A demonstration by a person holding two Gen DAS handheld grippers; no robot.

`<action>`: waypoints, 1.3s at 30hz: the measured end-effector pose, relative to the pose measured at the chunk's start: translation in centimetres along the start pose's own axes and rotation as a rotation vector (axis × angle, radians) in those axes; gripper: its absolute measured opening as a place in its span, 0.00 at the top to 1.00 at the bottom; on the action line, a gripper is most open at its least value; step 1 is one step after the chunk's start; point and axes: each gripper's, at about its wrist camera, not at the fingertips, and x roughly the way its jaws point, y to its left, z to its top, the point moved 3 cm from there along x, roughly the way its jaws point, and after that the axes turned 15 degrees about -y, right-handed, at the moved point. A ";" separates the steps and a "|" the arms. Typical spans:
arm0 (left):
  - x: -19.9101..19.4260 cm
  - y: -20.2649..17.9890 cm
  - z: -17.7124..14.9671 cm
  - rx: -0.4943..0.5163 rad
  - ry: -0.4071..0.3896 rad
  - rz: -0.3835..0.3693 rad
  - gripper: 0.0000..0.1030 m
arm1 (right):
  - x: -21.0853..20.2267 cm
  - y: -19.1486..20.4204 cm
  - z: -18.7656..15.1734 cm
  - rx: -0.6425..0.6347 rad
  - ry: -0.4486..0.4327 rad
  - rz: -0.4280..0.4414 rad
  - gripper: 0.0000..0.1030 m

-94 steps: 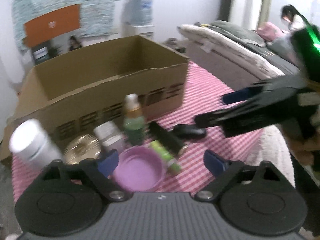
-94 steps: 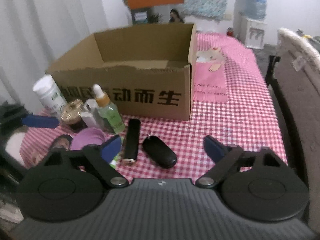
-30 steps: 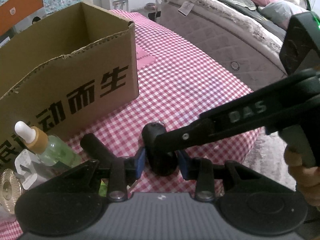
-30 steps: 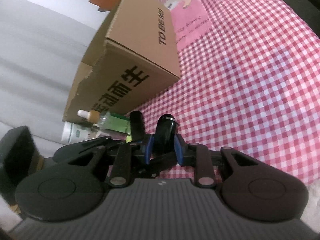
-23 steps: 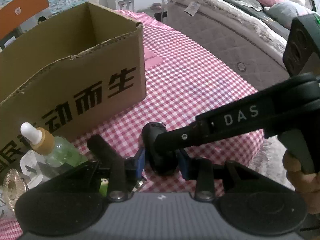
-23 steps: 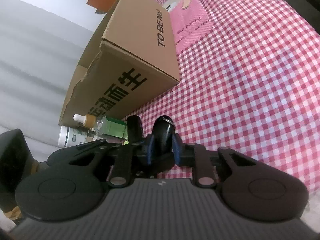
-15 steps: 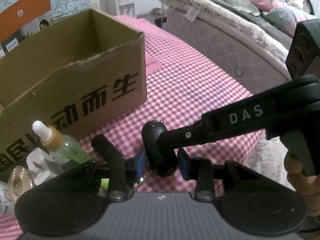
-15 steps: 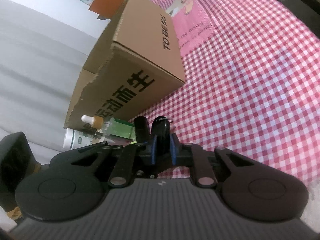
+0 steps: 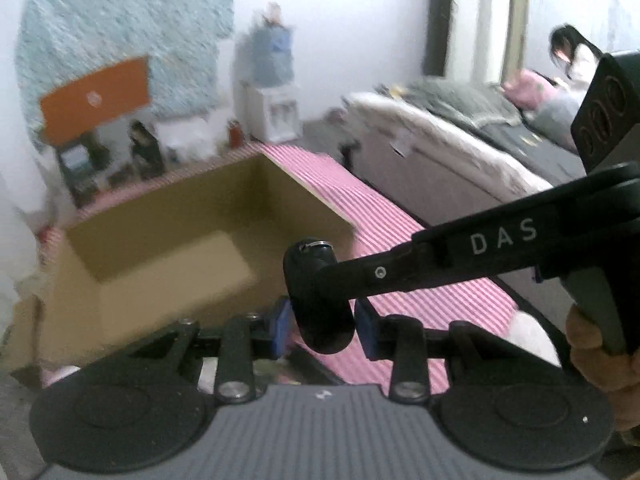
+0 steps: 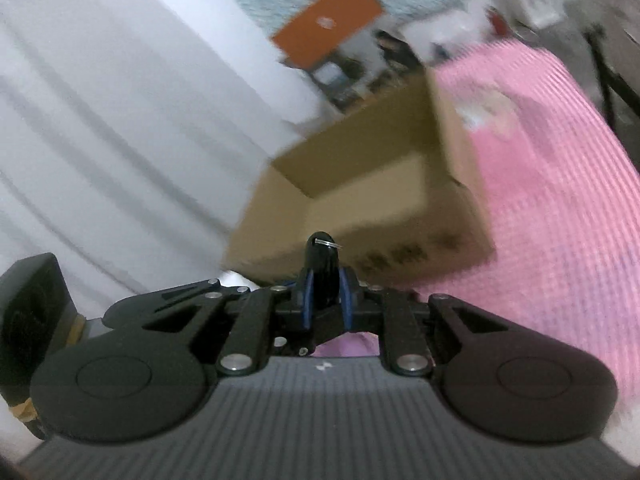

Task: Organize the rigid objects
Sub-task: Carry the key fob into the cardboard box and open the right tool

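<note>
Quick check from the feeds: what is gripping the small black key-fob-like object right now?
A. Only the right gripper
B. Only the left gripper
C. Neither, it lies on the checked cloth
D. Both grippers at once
D. In the left wrist view the black object sits between the left gripper pads while the right gripper reaches in from the right and clamps it too; the right wrist view shows its pads pressed on it.

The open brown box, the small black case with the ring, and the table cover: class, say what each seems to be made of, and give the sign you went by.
Box: cardboard, matte brown, with thin raw edges and folded walls.
Black case: probably hard plastic, smooth and slightly glossy, with a metal ring at its top; leather cannot be ruled out.
Table cover: seemingly cloth, pink checked, though blurred here.
</note>
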 end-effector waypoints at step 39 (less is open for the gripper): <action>9.1 20.6 2.8 -0.145 0.231 0.182 0.46 | 29.2 1.5 5.9 0.199 0.384 0.020 0.88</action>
